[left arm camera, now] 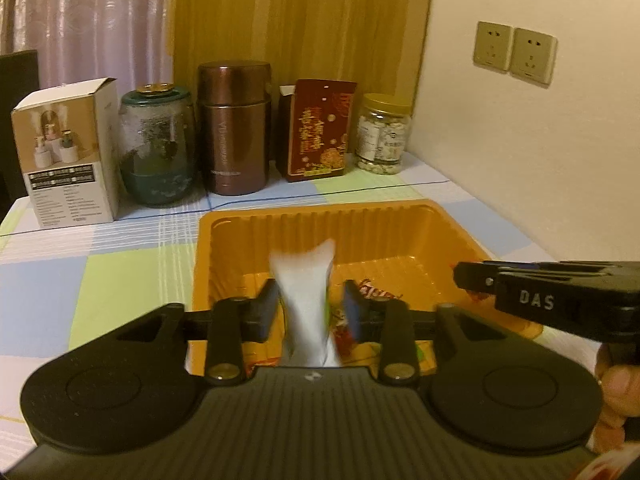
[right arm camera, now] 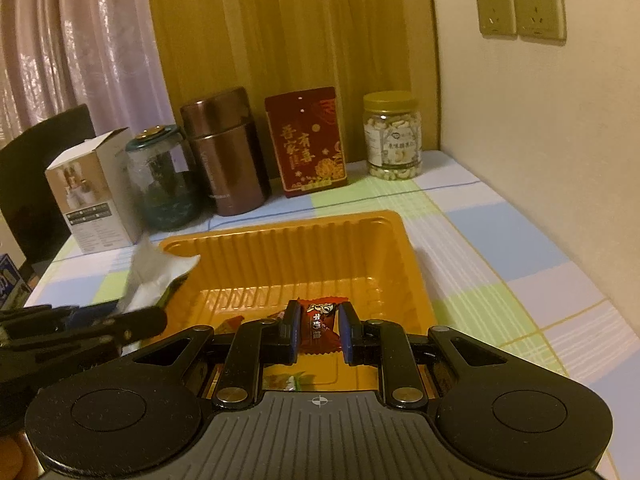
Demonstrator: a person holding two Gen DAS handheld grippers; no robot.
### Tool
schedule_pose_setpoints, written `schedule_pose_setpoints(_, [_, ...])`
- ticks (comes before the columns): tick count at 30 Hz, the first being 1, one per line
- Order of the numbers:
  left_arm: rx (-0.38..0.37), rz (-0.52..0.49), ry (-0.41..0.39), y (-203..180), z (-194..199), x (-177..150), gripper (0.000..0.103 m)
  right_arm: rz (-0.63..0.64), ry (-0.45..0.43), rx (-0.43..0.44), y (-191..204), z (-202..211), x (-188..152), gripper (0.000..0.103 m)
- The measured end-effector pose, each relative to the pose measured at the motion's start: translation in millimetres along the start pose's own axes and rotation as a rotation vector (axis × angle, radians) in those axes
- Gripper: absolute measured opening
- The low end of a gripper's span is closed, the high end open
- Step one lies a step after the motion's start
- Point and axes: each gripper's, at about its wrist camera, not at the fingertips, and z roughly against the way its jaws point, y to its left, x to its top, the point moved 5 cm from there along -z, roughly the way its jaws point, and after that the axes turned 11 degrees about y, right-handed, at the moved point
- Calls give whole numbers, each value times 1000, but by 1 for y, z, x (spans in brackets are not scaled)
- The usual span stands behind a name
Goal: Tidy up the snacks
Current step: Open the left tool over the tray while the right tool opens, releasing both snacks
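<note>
A: What do we have in the left gripper?

B: We see a white snack packet standing up between its fingers, blurred, over the orange tray. The jaws stand at a narrow gap, and we cannot tell whether the pads press on the packet or stand just clear of it.

A: And our right gripper?

B: We have it clamped on a red candy, pads touching the wrapper on both sides, low over the tray's near end. A few other wrapped snacks lie on the tray floor beneath us.

A: Where does the tray sit?

B: On the checked cloth of the table. Behind it, along the curtain, we see a white carton, a glass jar, a brown flask, a red box and a jar of nuts.

A: Any hand showing?

B: We glimpse fingers at the right edge of the left view.
</note>
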Motion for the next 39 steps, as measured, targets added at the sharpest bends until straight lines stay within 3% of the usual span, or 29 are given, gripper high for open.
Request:
schedule_pose_setpoints(7, [40,-8,7,8,6,-3,34,-14,0,-3,-3,1,0,20])
schedule_pose_setpoints(23, [32,-1,13,10,9,-5,34,-30,-12,27,-2,1,0,21])
schedule_pose_setpoints(28, [33,0,14,10,9,-5,35,-33,-41,74,0,5,2,21])
schedule_pose_setpoints(30, [39,0,14,11,9,-5,39,-34,-60,85,1,7,4,30])
schedule_pose_setpoints(31, [39,0,14,11,9,-5,40,-43,-66,91,1,8,4,52])
schedule_pose_setpoints(32, [39,1,14,12,9,-6,41,-62,-78,99,-1,10,5,67])
schedule_pose_setpoints(39, [39,-1,17,12,8,-7,42,-146,-68,93,-17,10,7,69])
